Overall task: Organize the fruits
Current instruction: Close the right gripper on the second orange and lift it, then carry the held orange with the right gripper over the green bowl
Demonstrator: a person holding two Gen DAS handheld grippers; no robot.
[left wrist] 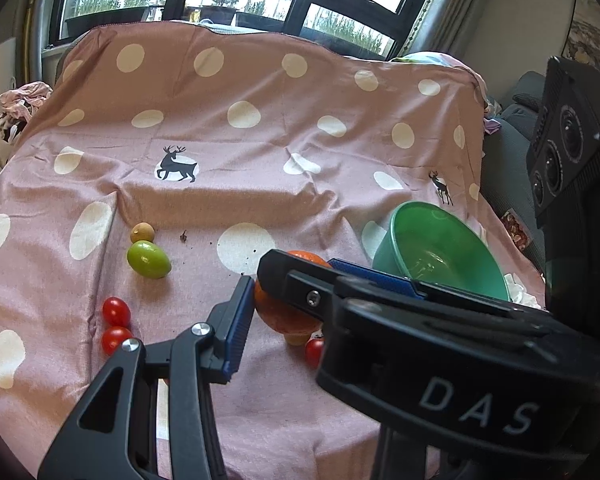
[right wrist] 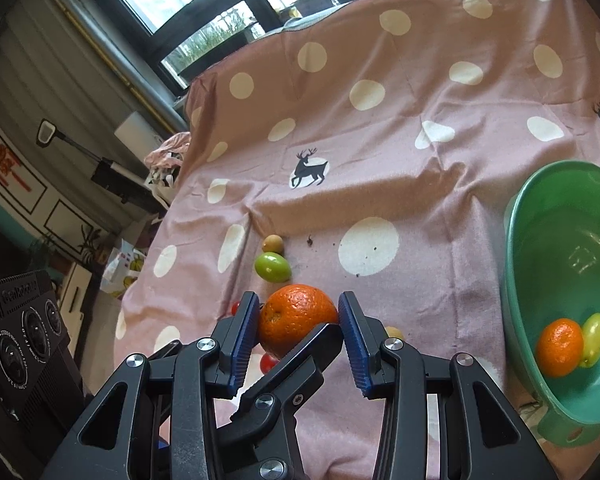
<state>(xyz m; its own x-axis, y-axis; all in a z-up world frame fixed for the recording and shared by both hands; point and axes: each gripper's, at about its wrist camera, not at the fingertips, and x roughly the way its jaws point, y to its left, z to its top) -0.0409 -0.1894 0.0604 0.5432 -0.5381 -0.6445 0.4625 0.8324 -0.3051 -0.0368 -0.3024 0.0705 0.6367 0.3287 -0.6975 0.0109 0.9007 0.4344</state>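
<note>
Orange (right wrist: 296,316), round and dimpled, clamped between ribbed blue fingers (right wrist: 350,340).

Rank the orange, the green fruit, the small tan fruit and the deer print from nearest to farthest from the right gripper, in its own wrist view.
1. Orange, between the right gripper's pads.
2. Green fruit, just beyond, slightly left.
3. Small tan fruit, directly behind the green one.
4. Deer print, farther up the pink cloth.

Pink cloth (right wrist: 380,168) w/ white dots & black deer; green bowl (right wrist: 540,280); orange fruit (right wrist: 296,316); green fruit (left wrist: 148,259); red tomatoes (left wrist: 116,311); blue-padded black fingers (right wrist: 242,344).
</note>
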